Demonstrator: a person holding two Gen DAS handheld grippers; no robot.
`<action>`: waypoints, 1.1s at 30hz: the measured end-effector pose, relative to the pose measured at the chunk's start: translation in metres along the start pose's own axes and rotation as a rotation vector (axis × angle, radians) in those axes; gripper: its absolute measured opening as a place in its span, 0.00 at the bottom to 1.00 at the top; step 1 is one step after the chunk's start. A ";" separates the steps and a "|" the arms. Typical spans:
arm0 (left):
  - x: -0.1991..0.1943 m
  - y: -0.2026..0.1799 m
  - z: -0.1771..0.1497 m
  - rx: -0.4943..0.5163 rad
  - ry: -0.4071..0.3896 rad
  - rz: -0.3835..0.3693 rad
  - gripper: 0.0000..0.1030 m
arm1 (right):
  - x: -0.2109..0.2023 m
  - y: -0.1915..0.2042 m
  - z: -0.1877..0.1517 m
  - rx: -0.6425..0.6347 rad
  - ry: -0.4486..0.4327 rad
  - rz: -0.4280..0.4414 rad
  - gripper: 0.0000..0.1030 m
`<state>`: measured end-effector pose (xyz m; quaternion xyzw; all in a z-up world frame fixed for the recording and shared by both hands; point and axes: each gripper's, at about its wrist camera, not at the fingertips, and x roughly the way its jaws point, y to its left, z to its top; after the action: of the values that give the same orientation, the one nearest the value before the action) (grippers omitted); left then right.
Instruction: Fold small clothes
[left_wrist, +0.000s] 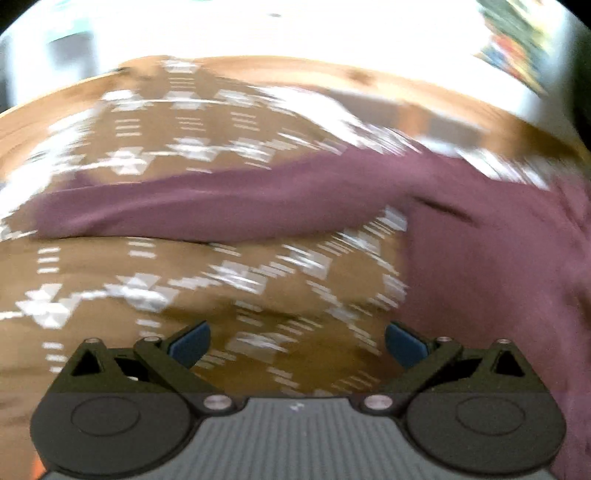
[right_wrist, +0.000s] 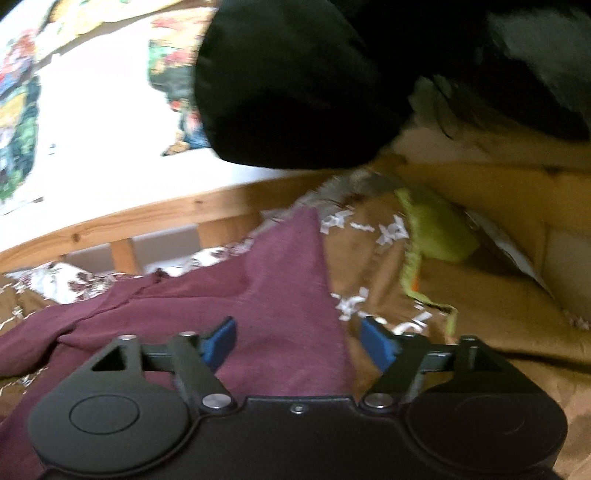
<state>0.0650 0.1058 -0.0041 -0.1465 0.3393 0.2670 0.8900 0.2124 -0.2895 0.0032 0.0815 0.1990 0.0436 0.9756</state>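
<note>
Right gripper (right_wrist: 298, 341), jaws spread and empty, hovers over the maroon garment (right_wrist: 273, 280) on the brown patterned blanket (right_wrist: 480, 314); its pointed flap runs straight ahead. Left gripper (left_wrist: 297, 345), likewise released, has the garment ahead-right.

A brown blanket (left_wrist: 110, 266) with a white geometric pattern spread beneath the gripper and on ahead of it. Beyond it ran a wooden rail (right_wrist: 110, 221), and past the rail lay a white sheet (right_wrist: 103, 122) printed with colourful pictures. Ahead and to the right of the gripper, a yellow-green cloth (right_wrist: 436, 229) lay crumpled on the blanket. A black bundle (right_wrist: 295, 85) loomed above, blurred.
</note>
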 end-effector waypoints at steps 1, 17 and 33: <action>-0.002 0.018 0.007 -0.050 -0.034 0.042 0.99 | -0.003 0.006 0.000 -0.012 -0.007 0.014 0.88; 0.000 0.077 0.046 0.615 -0.189 0.268 0.88 | -0.011 0.056 -0.023 -0.090 0.063 0.117 0.99; -0.027 0.047 0.120 0.340 0.323 0.047 0.04 | -0.021 0.047 -0.015 -0.002 0.074 0.118 0.99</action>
<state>0.0842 0.1874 0.0980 -0.0272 0.5208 0.2000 0.8295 0.1851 -0.2438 0.0053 0.0907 0.2296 0.1044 0.9634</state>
